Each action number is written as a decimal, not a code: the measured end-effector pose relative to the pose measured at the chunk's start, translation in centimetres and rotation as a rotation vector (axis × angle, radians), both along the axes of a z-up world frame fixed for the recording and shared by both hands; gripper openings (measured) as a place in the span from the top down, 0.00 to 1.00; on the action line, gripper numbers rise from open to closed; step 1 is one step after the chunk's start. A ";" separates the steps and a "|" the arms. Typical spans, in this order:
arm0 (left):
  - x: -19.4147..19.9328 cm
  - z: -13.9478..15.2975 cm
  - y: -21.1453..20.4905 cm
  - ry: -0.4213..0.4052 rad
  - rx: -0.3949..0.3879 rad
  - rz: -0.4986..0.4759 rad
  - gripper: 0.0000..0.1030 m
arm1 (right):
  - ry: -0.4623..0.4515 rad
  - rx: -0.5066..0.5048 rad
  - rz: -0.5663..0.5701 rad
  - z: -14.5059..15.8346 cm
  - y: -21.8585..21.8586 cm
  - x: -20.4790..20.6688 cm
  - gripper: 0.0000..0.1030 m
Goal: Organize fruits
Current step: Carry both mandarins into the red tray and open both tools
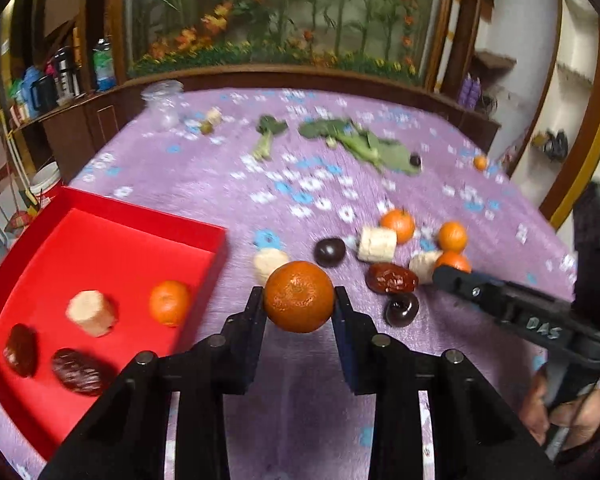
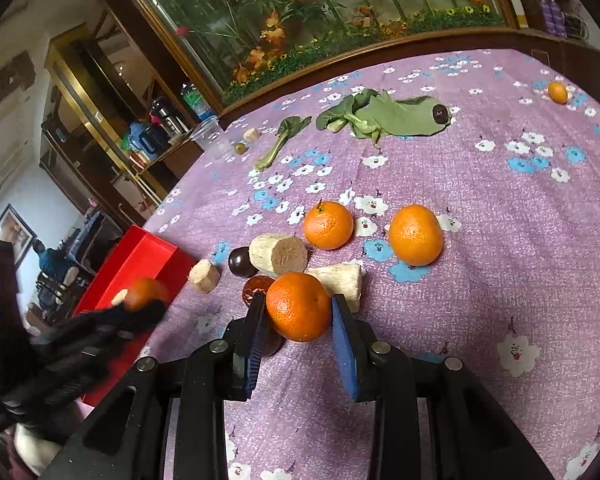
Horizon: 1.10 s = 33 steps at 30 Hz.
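A: Why were both claws clenched?
B: Each gripped 1 mandarin: the left claw [image 1: 299,300] beside the red tray [image 1: 204,232] at the worktop's left edge, the right claw [image 2: 299,310] mid-worktop, for sorting.

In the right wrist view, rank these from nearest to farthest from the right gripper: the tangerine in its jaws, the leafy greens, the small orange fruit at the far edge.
1. Tangerine, clamped in the right gripper.
2. Leafy greens, mid-table, beyond.
3. Small orange fruit, far right edge.
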<state>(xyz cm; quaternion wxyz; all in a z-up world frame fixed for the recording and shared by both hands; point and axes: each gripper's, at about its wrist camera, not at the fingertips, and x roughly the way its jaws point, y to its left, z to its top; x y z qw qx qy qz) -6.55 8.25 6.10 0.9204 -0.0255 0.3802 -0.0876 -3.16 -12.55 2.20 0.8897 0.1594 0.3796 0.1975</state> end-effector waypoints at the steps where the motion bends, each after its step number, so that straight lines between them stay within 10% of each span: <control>1: -0.3 0.4 0.7 -0.009 -0.016 0.009 0.69 | -0.010 -0.007 -0.005 0.2 0.0 -0.1 0.66; 18: -3.8 2.8 15.9 -0.090 -0.049 0.316 0.69 | -0.069 -0.034 0.170 6.6 9.5 -2.3 0.66; 33: -2.5 -0.3 22.0 -0.029 -0.084 0.393 0.69 | 0.015 -0.174 0.365 3.1 24.5 2.0 0.66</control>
